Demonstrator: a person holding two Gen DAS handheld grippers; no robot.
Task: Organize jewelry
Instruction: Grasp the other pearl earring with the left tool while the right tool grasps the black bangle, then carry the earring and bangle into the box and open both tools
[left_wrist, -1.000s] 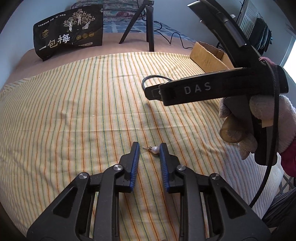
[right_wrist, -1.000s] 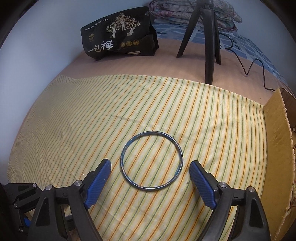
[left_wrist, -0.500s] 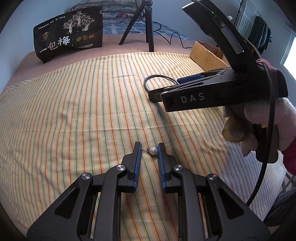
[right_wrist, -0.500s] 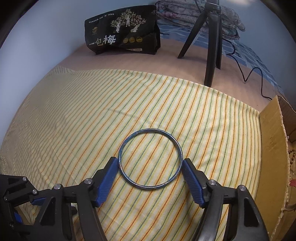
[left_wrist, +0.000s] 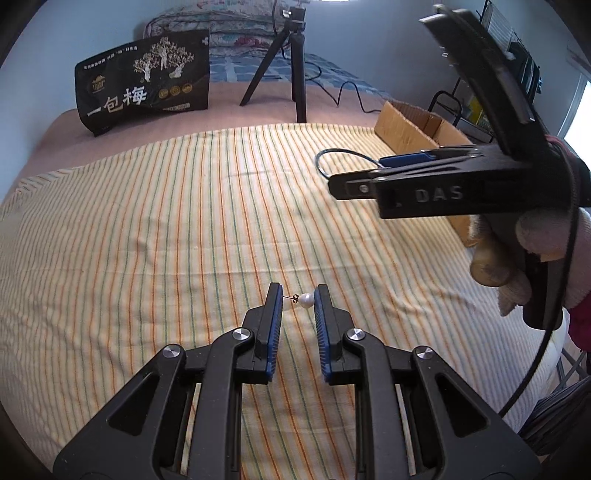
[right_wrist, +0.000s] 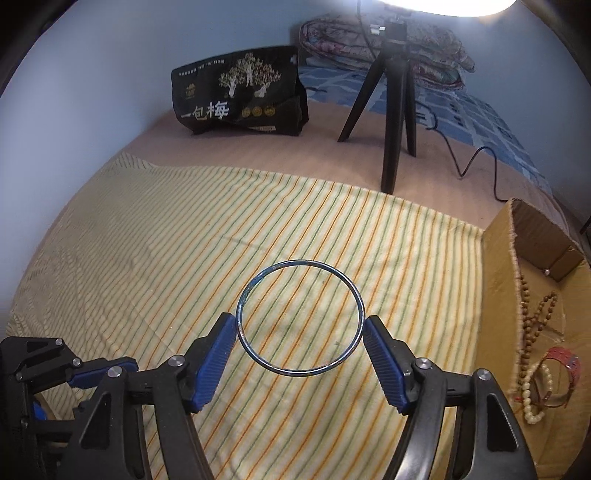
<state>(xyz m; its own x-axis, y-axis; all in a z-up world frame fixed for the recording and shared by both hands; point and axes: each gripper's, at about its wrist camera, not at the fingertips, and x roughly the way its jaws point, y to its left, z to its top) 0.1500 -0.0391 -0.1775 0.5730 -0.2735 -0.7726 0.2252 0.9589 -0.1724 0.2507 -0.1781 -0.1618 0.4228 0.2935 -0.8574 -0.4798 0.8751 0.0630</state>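
Note:
My left gripper (left_wrist: 297, 295) is shut on a pearl earring (left_wrist: 305, 300), its post against the left pad and the pearl against the right pad, held above the striped cloth (left_wrist: 155, 229). My right gripper (right_wrist: 300, 334) is shut on a thin blue bangle (right_wrist: 300, 317), pads pressing its two sides, lifted off the cloth. The right gripper also shows in the left wrist view (left_wrist: 424, 184) with the bangle's loop (left_wrist: 332, 158) sticking out. A cardboard box (right_wrist: 506, 295) at the right holds bead necklaces (right_wrist: 535, 317) and a red bracelet (right_wrist: 565, 365).
A black snack bag (left_wrist: 144, 81) and a black tripod (left_wrist: 291, 62) with a cable stand at the back of the bed. The cardboard box (left_wrist: 410, 122) lies along the cloth's right edge. Folded quilts (right_wrist: 380, 37) lie behind.
Both grippers closed on their items and rose: the left jaws narrowed onto the pearl earring, the right jaws closed onto the bangle and lifted it off the cloth.

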